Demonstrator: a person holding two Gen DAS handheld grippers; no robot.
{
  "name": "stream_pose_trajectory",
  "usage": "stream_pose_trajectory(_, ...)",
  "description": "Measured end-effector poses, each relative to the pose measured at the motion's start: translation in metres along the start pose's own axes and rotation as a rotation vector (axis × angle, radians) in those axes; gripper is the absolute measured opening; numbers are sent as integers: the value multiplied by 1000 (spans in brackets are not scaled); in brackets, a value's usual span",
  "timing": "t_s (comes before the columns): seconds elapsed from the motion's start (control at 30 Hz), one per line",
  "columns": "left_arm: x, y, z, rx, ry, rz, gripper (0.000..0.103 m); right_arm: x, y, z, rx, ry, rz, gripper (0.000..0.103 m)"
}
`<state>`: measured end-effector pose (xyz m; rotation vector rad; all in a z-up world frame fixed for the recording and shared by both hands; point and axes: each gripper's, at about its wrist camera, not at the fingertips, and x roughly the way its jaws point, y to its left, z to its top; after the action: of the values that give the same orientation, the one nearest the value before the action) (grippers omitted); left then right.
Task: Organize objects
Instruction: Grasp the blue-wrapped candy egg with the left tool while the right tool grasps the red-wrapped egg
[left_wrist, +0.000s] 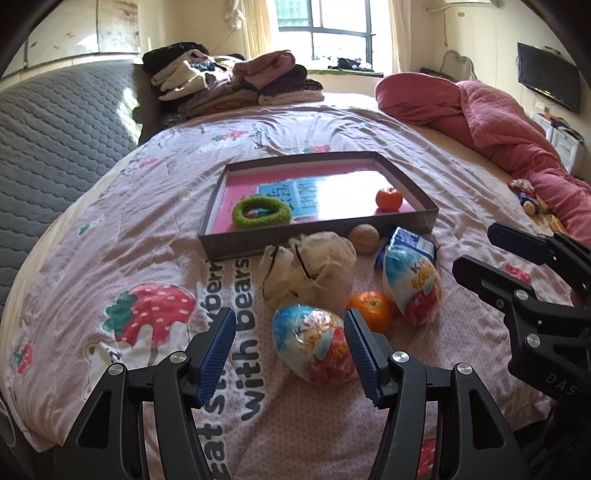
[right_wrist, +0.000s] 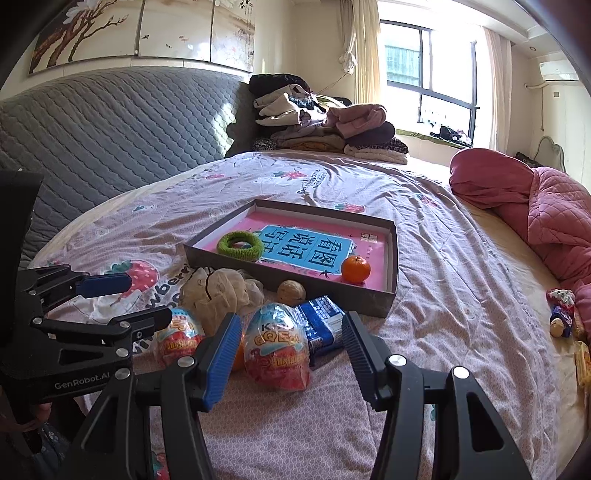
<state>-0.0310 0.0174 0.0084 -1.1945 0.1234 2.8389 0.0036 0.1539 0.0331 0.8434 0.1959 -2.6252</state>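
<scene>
clearly the sorting is mid-way: a green fuzzy ring and one small orange lie in the shallow grey cardboard tray on the bed, while the left gripper and right gripper, jaws wide and empty, each hover at a foil-wrapped toy egg. next each must close on its egg and carry it to the tray; a second orange sits half hidden behind the eggs.

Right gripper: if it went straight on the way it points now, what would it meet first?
Probably the wrapped toy egg, lying on the bed just ahead between the open right gripper fingers; depth is uncertain.
</scene>
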Motion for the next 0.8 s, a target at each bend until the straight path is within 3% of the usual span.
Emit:
stream_pose_trajectory(0.37,11,-1,-20,-13,56,-45,62,10,5,-10,-20,43,9,56)
stream_pose_trajectory(0.8,24,0,-19,-39,76,-90,62,24,6,-15,-25,70,19,56)
